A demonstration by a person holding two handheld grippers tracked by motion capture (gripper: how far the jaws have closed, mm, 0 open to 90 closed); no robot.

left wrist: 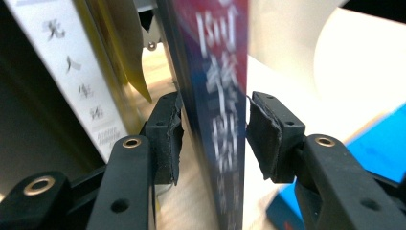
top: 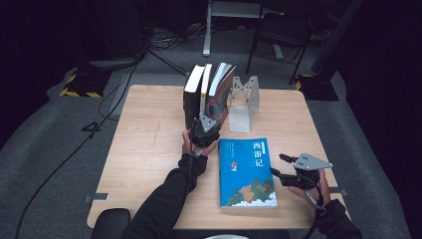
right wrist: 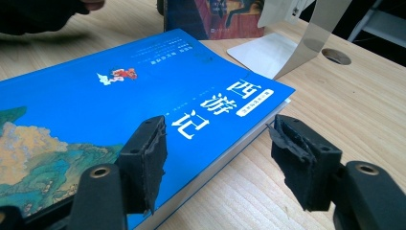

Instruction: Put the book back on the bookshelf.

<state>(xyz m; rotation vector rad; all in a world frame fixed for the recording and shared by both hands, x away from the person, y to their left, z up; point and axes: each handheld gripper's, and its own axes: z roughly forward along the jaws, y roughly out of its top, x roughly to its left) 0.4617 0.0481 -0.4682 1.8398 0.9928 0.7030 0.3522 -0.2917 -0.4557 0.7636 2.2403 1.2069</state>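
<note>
At the table's far middle, three upright books leaned beside a metal bookend (top: 244, 102), bare wood on either side. The left gripper (top: 205, 130) straddled the dark-covered book (left wrist: 218, 110), pads released. The right gripper (top: 286, 167), open, hovered at the flat blue book (top: 247, 172).

A recording studio or lab is indicated rather than a home. A lone wooden bench (top: 149, 149) is set on grey carpet (top: 45, 149) under focused light, the surroundings being left dark. Black cables (top: 119, 84) are trailed across the floor at upper left. Hazard-striped stand bases (top: 79, 92) and a metal-framed chair (top: 278, 35) are seen at the top of the frame.
</note>
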